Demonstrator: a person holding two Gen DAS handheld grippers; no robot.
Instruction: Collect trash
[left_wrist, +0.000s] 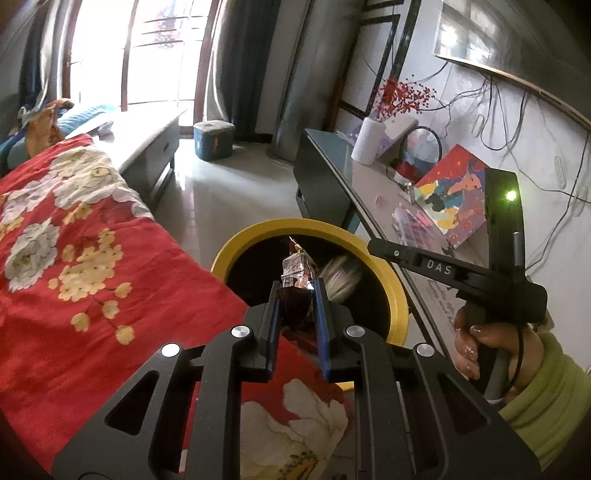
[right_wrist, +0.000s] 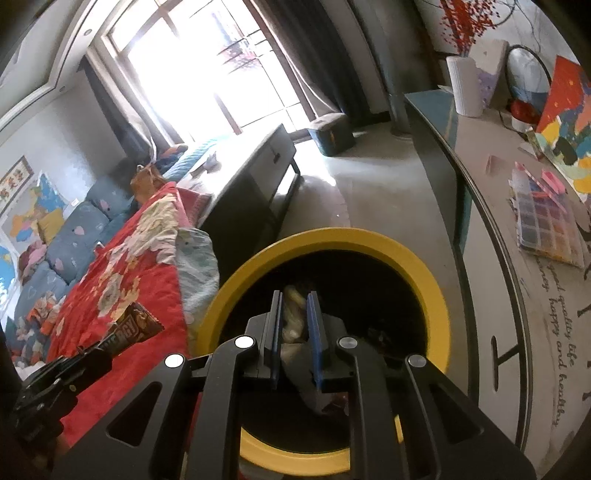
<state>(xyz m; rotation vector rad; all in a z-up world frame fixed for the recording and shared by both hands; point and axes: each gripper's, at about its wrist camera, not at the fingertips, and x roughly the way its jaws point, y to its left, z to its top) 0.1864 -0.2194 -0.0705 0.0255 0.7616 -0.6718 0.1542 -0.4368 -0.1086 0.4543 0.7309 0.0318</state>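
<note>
A yellow-rimmed round bin (left_wrist: 397, 291) with a black inside stands between the bed and the desk; it also shows in the right wrist view (right_wrist: 439, 299). My left gripper (left_wrist: 298, 286) is shut on a brown and silver snack wrapper (left_wrist: 297, 275) and holds it over the bin's near edge; the wrapper also shows at the left of the right wrist view (right_wrist: 129, 330). My right gripper (right_wrist: 295, 299) hangs over the bin's mouth with its jaws slightly apart and nothing clamped. A blurred pale piece of trash (left_wrist: 341, 278) is in the air inside the bin, seen below the right fingers (right_wrist: 295, 321).
A bed with a red floral blanket (left_wrist: 74, 240) lies left of the bin. A desk (left_wrist: 373, 192) on the right holds a paper roll (left_wrist: 367, 142), a colourful painting (left_wrist: 452, 192) and a paint tray (right_wrist: 550, 225). A low cabinet (left_wrist: 155, 147) and a teal box (left_wrist: 214, 140) stand farther back.
</note>
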